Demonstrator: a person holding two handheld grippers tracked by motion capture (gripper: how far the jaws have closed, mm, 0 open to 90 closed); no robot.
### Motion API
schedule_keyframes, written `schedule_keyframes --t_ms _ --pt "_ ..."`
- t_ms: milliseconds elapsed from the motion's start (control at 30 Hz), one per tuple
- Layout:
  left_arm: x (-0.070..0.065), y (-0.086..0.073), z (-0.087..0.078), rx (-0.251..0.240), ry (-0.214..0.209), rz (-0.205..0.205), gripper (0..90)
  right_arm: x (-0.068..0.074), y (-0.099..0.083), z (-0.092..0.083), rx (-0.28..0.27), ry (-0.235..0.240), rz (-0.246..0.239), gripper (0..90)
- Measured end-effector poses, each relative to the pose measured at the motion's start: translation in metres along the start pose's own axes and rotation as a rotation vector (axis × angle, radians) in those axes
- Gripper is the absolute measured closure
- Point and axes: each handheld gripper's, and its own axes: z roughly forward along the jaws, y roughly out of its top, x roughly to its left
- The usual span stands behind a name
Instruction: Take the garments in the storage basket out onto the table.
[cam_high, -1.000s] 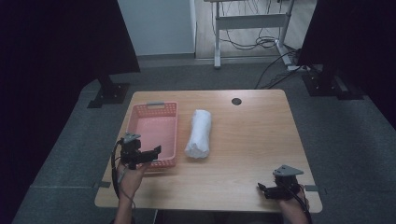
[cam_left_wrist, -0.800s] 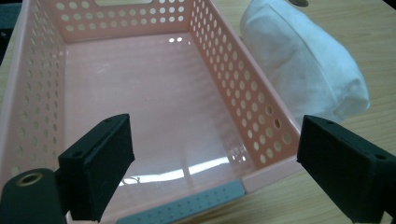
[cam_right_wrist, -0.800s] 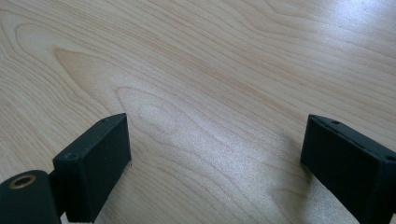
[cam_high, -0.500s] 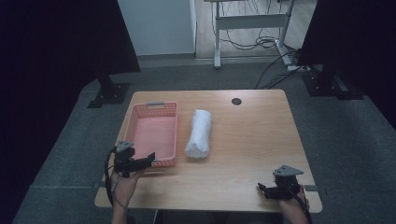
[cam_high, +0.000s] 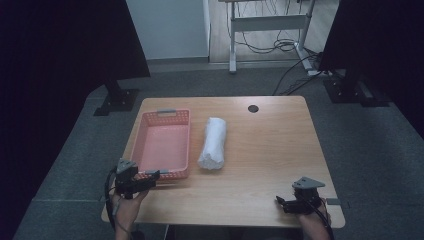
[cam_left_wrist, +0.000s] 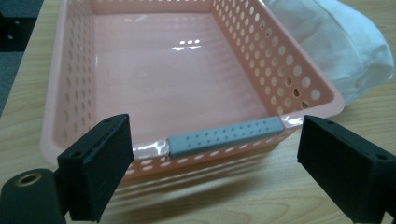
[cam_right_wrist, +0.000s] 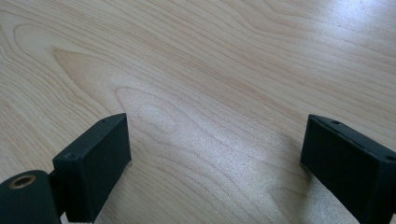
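**Inspector:** Left gripper (cam_high: 150, 176), lower left of the high view, sits at the near short wall of the pink perforated plastic basket (cam_high: 163, 145). Its jaws are spread, nothing between them. In the left gripper view they straddle the grey handle strip (cam_left_wrist: 225, 136) on the basket's near rim (cam_left_wrist: 149, 150), which lies just beyond the jaw tips, untouched.

**Reviewer:** Step in hand?

**Inspector:** I judge it an approach to the basket's near rim. The grip is not yet made. The next move calls for a short advance until the rim lies between the jaws, then closing on it.

**Reviewer:** The other hand?

**Inspector:** Right gripper (cam_high: 282, 202), lower right of the high view, rests near the front edge of the light wooden table (cam_high: 270, 150). Jaws spread over bare wood (cam_right_wrist: 210, 93), holding nothing.

**Reviewer:** Clearances?

**Inspector:** The basket lies left of centre, its left wall close to the table's left edge, so there is little margin that side. The rolled white towel (cam_high: 213, 143) lies just beside its right wall, apart from it. The right half of the table offers the open room, save a small dark round hole (cam_high: 253, 108) at upper centre.
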Motion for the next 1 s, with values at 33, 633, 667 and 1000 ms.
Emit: schedule_keyframes --t_ms 33,633,667,1000 --pt "0.002 -0.003 -0.002 -0.005 0.003 -0.004 9.8 0.000 0.000 0.000 0.000 0.000 0.001 7.8" --pt "0.014 -0.030 -0.006 0.008 0.013 -0.011 9.8 0.000 0.000 0.000 0.000 -0.002 0.003 7.8" --pt "0.014 -0.030 -0.006 0.008 0.013 -0.011 9.8 0.000 0.000 0.000 0.000 -0.002 0.003 7.8" --pt "0.022 -0.050 -0.004 0.020 0.011 -0.034 9.8 0.000 0.000 0.000 0.001 -0.003 0.003 7.8"
